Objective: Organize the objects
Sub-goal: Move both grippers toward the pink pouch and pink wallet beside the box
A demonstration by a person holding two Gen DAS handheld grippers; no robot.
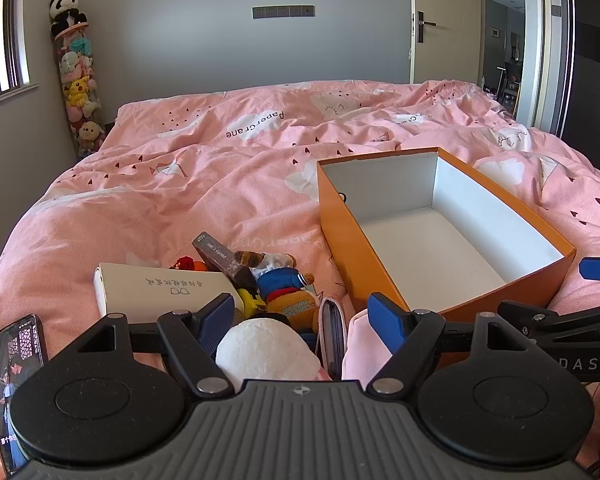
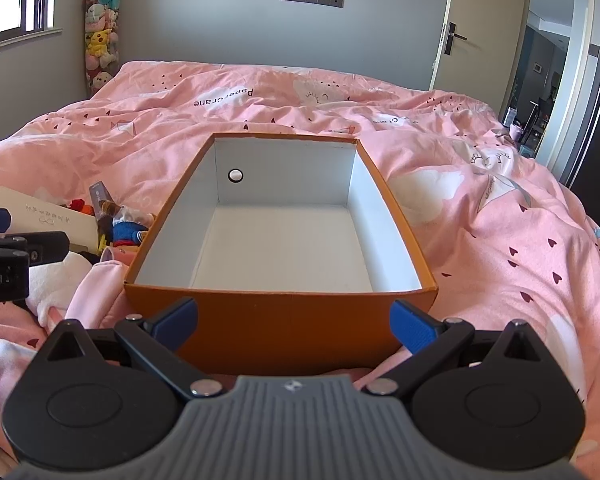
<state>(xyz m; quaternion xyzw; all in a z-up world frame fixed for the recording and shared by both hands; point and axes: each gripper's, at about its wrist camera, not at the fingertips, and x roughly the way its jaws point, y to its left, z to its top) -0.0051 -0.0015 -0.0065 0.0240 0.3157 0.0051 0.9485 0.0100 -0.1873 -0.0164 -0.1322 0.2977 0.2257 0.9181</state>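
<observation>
An orange shoebox (image 1: 340, 240) with a white inside stands on the pink duvet, and nothing lies in it. Left of it is a heap: a white case with writing (image 1: 160, 288), a dark slim box (image 1: 220, 258), a bear plush in a blue sweater (image 1: 284, 284), a white plush (image 1: 266, 350) and a small pouch (image 1: 334, 336). My left gripper (image 1: 302, 322) hangs open over the white plush and pouch, its pads not pressing either. My right gripper (image 2: 296, 324) stands wide open just before the shoebox's (image 2: 284, 320) near wall, holding nothing.
A phone (image 1: 16, 360) with its screen lit lies at the near left. Pink cloth (image 2: 96, 288) is bunched beside the shoebox's near left corner. A tall tube of plush toys (image 1: 80, 80) stands in the far left corner, and a door (image 1: 444, 20) is open at the far right.
</observation>
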